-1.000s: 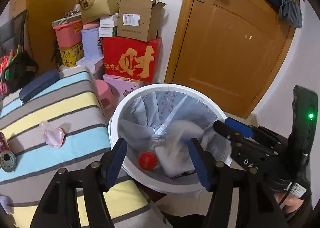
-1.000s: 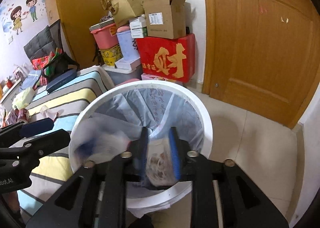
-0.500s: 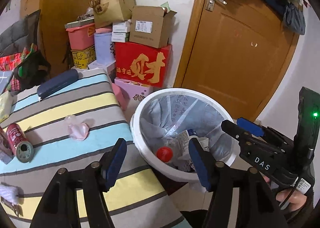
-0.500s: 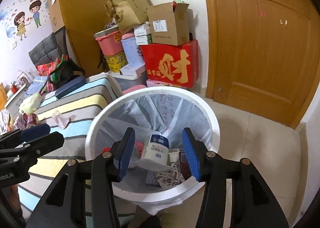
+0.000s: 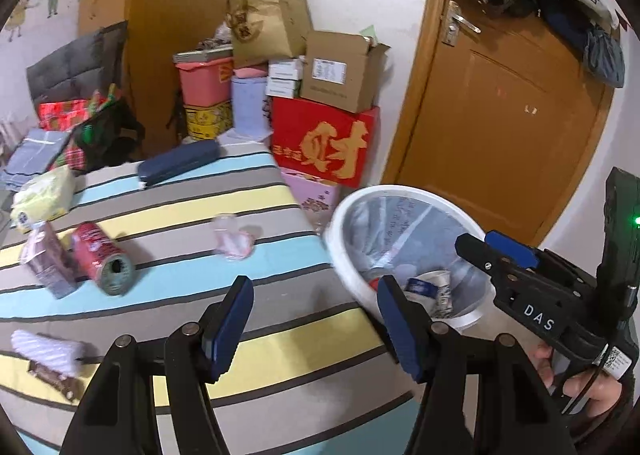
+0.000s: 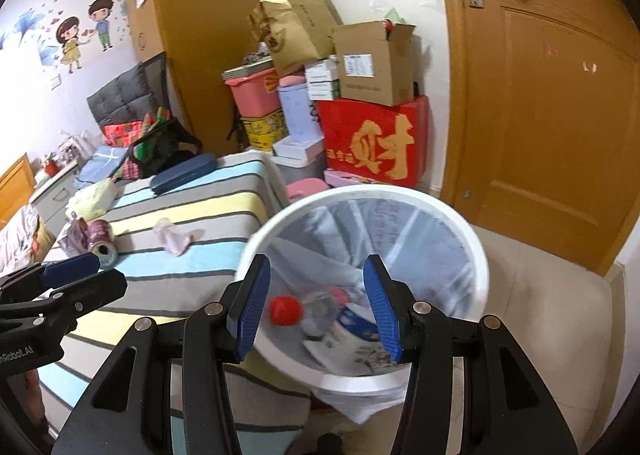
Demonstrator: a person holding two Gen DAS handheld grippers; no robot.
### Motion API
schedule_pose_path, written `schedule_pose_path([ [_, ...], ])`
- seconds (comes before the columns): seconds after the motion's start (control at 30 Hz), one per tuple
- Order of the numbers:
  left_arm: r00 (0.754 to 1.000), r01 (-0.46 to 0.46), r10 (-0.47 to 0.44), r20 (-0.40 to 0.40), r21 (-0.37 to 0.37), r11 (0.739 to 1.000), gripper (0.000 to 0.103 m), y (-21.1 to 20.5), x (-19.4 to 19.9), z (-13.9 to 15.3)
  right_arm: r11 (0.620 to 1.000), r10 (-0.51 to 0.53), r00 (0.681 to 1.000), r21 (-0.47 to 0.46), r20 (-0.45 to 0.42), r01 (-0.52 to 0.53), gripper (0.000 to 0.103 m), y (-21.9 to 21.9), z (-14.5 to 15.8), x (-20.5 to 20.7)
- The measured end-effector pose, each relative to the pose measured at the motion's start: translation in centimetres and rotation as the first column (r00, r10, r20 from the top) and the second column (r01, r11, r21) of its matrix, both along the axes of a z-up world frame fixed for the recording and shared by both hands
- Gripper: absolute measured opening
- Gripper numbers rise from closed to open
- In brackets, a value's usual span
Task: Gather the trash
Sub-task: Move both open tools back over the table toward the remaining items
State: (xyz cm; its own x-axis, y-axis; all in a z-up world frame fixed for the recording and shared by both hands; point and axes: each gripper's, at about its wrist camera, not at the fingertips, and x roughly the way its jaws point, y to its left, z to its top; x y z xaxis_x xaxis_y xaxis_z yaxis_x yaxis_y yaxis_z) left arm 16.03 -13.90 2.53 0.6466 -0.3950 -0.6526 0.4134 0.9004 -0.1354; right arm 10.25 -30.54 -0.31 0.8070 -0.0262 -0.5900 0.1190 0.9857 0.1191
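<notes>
Left wrist view shows the left gripper point(image 5: 314, 319) empty, jaws moderately apart, over the striped bed point(image 5: 168, 215); the right gripper point(image 6: 316, 303) gapes empty above the white bin point(image 6: 480, 255). Approach the red can point(image 5: 102, 257) crosswise, gripping mid-body so it cannot roll.

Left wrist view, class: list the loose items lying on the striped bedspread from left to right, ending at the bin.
White fluffy roll → red can → crumpled pink wrapper → white bin.
</notes>
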Motion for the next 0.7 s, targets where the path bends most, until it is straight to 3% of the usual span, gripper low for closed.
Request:
schedule_pose_path([
  [0.4, 0.991, -0.134, 0.134, 0.011, 0.002, 0.991, 0.064, 6.7, -0.9, 0.0, 0.995, 0.097, 0.995, -0.009, 0.013, -0.097, 0.051, 4.7, 0.0, 0.9],
  [0.7, 0.960, -0.281, 0.281, -0.015, -0.008, 0.960, 0.064, 13.6, -0.9, -1.0, 0.987, 0.163, 0.987, -0.015, -0.013, -0.163, 0.055, 8.0, -0.6, 2.8],
])
